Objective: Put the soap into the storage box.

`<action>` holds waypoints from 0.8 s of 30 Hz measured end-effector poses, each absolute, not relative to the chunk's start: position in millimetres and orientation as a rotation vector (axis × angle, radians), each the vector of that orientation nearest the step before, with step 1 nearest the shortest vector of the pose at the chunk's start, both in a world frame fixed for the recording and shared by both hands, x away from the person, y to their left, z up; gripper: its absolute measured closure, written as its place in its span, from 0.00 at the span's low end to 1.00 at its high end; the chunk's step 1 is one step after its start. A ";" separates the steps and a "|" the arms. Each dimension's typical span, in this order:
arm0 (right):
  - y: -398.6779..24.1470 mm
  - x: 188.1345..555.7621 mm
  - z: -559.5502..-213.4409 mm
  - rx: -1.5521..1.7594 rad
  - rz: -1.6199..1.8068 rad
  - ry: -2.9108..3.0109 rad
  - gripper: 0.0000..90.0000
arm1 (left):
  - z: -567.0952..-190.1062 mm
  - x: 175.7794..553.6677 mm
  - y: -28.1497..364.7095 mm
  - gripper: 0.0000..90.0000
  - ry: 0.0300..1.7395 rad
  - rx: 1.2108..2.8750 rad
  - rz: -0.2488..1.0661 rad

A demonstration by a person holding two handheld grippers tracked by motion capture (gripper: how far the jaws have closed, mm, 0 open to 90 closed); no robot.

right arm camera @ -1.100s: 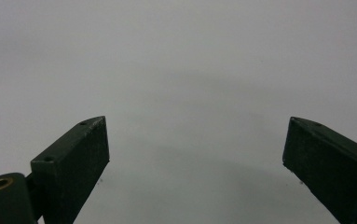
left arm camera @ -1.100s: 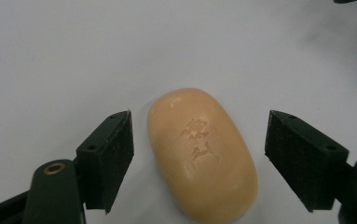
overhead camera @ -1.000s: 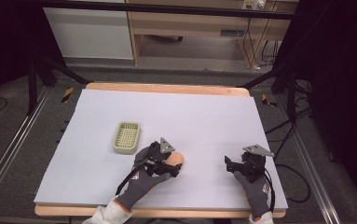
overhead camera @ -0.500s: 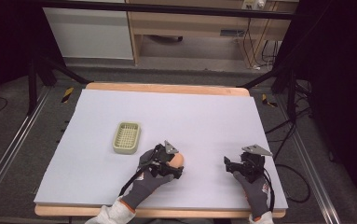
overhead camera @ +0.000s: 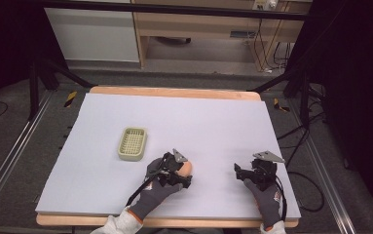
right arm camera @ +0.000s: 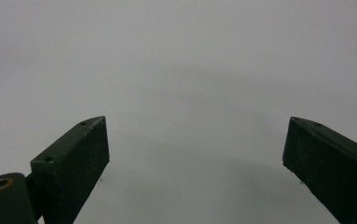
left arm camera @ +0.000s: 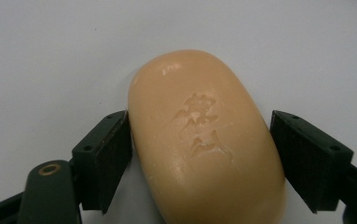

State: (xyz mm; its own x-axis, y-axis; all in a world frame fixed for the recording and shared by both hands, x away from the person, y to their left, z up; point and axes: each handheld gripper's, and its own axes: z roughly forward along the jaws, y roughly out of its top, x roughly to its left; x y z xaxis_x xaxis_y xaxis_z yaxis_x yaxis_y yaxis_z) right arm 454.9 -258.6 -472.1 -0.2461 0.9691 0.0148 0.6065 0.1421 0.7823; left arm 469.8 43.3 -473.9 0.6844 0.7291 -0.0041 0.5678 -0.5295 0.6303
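My left gripper (left arm camera: 199, 154) is bracketing the soap bar (left arm camera: 204, 140), one jaw touching, the other just apart. My right gripper (right arm camera: 195, 158) is hovering wide open, holding nothing, near the table's (overhead camera: 223, 117) near right edge

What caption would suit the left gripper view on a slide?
Left tool straddles a peach soap bar on the white table: one jaw touching, the other just clear.

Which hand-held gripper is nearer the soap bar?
Left. The left hand-held gripper straddles the soap bar; the right hand-held gripper sits apart, to its right.
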 end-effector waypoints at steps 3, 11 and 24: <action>-258.3 455.0 -472.2 1.505 0.938 1.918 0.08 | -473.3 469.3 43.9 0.25 0.999 2.285 0.349; -258.9 455.0 -472.3 1.504 0.930 1.922 0.08 | -471.1 469.7 48.2 0.33 1.003 2.289 0.329; -259.1 455.4 -472.4 1.506 0.932 1.921 0.08 | -471.6 473.4 48.2 0.31 1.015 2.260 0.314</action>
